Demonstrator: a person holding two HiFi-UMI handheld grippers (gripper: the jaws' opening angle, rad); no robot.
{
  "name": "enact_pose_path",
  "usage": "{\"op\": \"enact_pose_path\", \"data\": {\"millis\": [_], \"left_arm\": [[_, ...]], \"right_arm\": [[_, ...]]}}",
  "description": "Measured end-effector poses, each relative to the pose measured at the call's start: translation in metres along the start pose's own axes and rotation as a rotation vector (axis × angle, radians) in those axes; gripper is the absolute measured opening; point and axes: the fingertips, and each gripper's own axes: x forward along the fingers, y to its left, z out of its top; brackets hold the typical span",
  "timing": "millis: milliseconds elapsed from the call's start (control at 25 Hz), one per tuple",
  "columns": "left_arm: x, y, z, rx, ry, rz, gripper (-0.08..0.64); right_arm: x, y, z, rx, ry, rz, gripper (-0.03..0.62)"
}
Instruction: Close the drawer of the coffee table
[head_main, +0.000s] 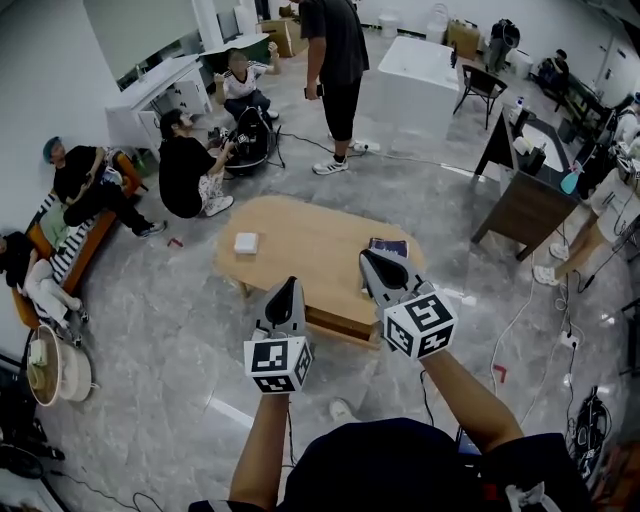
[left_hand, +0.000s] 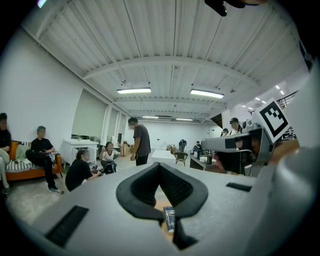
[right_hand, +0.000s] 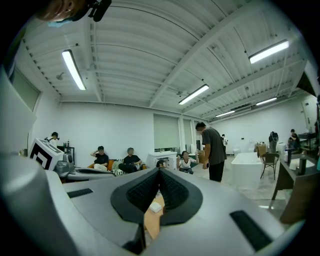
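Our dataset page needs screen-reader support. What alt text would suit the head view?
Seen from above, a person holds the left gripper and right gripper near a light wooden oval coffee table bearing a small white box and a dark book; several people sit or stand beyond.

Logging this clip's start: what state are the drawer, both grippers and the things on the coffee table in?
Drawer: seems pulled out slightly at the table's near side.
Left gripper: shut, empty.
Right gripper: shut, empty.
White box: lying flat on the tabletop.
Dark book: lying flat at the table's right end.
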Motion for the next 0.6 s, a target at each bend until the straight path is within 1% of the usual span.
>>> {"op": "enact_pose_path", "data": {"millis": [280, 600], "left_arm": [[0.005, 0.019, -0.005, -0.016, 0.002, -0.018, -0.002], [0.012, 0.02, -0.01, -0.015, 0.002, -0.043, -0.002]], "right_arm": [[0.016, 0.009, -0.004, -0.01, 0.015, -0.02, 0.011], [0.018, 0.003, -0.003, -0.025, 0.01, -0.046, 0.011]]}}
